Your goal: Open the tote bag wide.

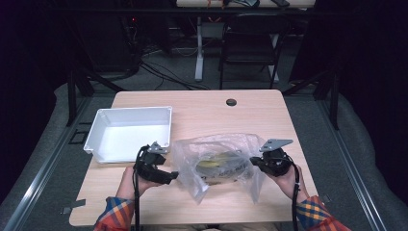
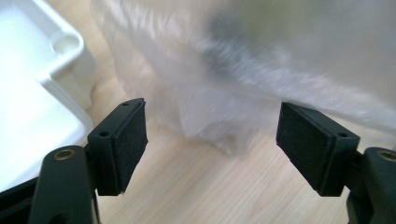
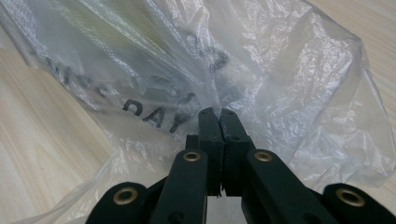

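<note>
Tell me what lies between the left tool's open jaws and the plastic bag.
Only bare wooden table lies between the left tool and the plastic bag, as the left gripper view shows; its jaws stand open, just short of the bag's edge.

thin crinkled glossy plastic bag (image 3: 280,70), pale matt wood table (image 1: 202,110), seemingly smooth white plastic tray (image 1: 103,118).

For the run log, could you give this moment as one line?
right gripper: shut on plastic bag | left gripper: open by bag | white bin: beside

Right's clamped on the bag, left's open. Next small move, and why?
Probably ease the left gripper forward and shut it on the plastic bag. Its fingers stand wide apart just short of the near fold, while the right gripper already pinches the far side.
</note>
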